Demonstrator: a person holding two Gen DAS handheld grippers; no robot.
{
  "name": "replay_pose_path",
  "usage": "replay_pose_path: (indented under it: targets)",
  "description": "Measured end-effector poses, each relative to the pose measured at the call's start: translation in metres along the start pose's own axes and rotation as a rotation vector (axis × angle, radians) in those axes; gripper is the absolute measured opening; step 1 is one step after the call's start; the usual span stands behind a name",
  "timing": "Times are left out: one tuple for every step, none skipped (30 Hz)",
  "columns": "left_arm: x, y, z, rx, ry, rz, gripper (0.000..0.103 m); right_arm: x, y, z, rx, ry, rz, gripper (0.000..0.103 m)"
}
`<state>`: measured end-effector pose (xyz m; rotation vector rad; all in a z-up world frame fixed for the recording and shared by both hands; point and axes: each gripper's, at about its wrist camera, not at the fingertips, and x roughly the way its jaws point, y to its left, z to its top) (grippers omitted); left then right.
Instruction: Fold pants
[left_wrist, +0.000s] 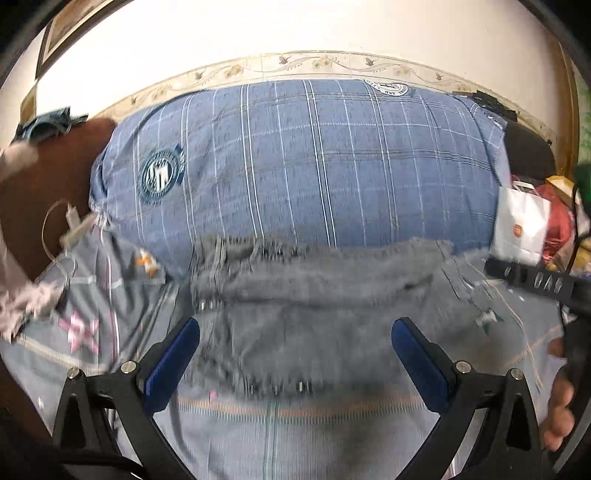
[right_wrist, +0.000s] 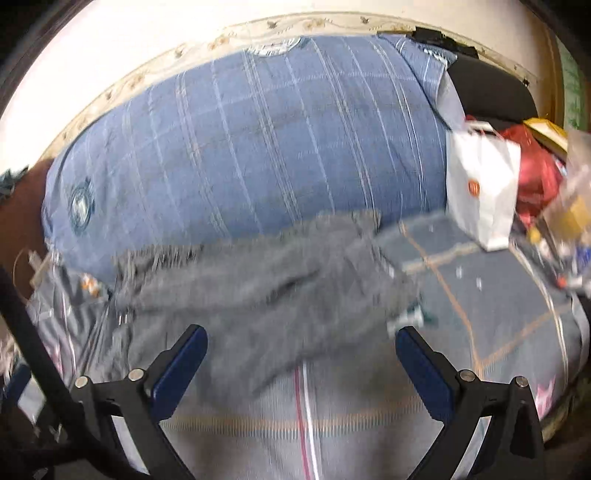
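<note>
The gray pants (left_wrist: 317, 295) lie in a bunch on the bed (left_wrist: 332, 424), just in front of the big blue pillow (left_wrist: 303, 162). The left tool (left_wrist: 295, 365) and right tool (right_wrist: 301, 369) are both spread wide apart over them, holding nothing. A white bag (right_wrist: 480, 192) stands far right.

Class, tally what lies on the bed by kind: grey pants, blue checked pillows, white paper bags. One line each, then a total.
Grey pants: 1
Blue checked pillow: 1
White paper bag: 1
Total: 3
</note>
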<state>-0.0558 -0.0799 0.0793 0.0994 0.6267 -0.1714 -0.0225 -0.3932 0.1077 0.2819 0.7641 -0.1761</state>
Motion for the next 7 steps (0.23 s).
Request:
replay_pose_path:
  targets:
    - [0.01, -0.002, 0.007, -0.002, -0.001, 0.005, 0.103, 0.004, -0.001, 0.01, 0.014, -0.024, 0.011, 0.103]
    - [0.02, -0.004, 0.01, -0.001, 0.004, 0.007, 0.103, 0.009, -0.005, 0.018, 0.028, -0.047, 0.018, 0.103]
    - [0.031, -0.006, 0.011, 0.005, 0.012, 0.003, 0.103, 0.012, -0.007, 0.019, 0.033, -0.064, 0.024, 0.103]
    - [0.043, -0.006, 0.01, 0.012, 0.024, 0.001, 0.103, 0.019, -0.012, 0.016, 0.044, -0.089, 0.041, 0.103]
    - [0.054, -0.005, 0.005, 0.009, 0.038, -0.007, 0.103, 0.026, -0.014, 0.01, 0.05, -0.096, 0.049, 0.103]
    - [0.063, -0.004, -0.002, 0.001, 0.054, -0.016, 0.103, 0.034, -0.015, 0.005, 0.051, -0.084, 0.049, 0.103]
    - [0.075, -0.002, -0.012, -0.007, 0.077, -0.017, 0.103, 0.046, -0.017, -0.002, 0.054, -0.04, 0.039, 0.103]
